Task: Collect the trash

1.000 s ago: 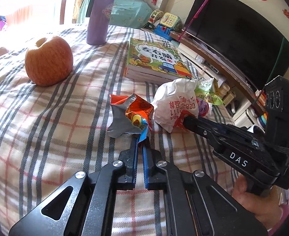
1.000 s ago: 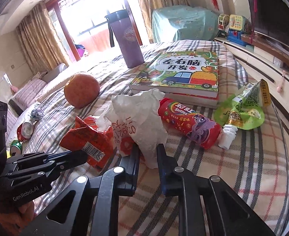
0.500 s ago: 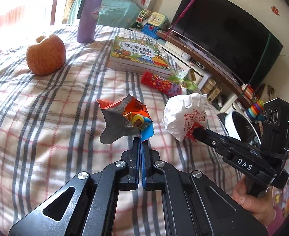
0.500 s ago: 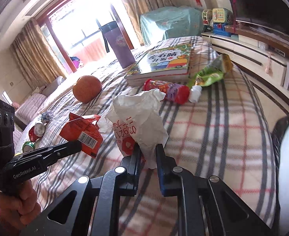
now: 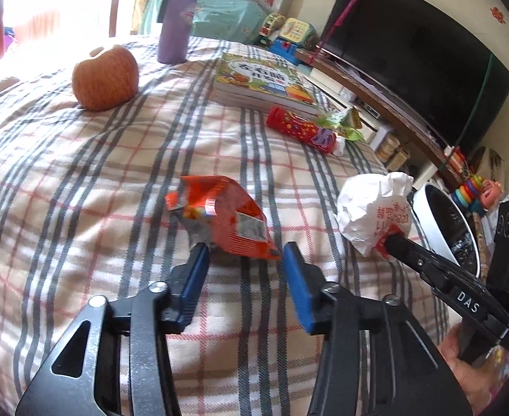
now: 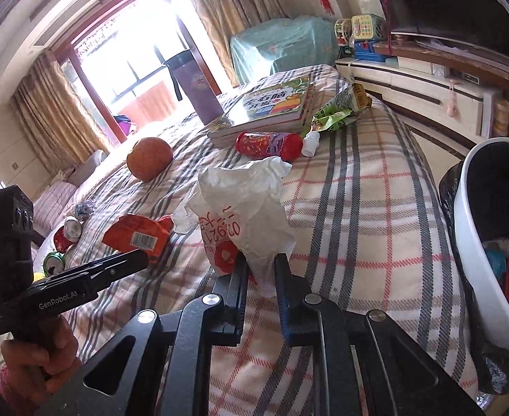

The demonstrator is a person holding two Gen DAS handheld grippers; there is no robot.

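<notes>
My left gripper [image 5: 244, 256] is open, its blue pads spread wide. An orange snack wrapper [image 5: 226, 218] lies on the plaid bed just ahead of the fingertips, free of them; it also shows in the right wrist view [image 6: 140, 235]. My right gripper [image 6: 259, 263] is shut on a crumpled white paper bag [image 6: 244, 204] with red print and holds it above the bed; the bag also shows in the left wrist view [image 5: 372, 208]. A white trash bin [image 6: 476, 242] with a black liner stands at the bed's right edge, with trash inside.
On the bed are an apple [image 5: 105, 76], a purple bottle [image 5: 176, 17], a stack of books [image 5: 264, 79], a red candy tube [image 5: 299, 128] and a green pouch [image 6: 337, 114]. Cans [image 6: 63, 239] lie at the far left. A TV [image 5: 410, 62] stands to the right.
My left gripper has opened and let go of the orange wrapper, which now lies on the bed. My right gripper with the paper bag has moved closer to the bin.
</notes>
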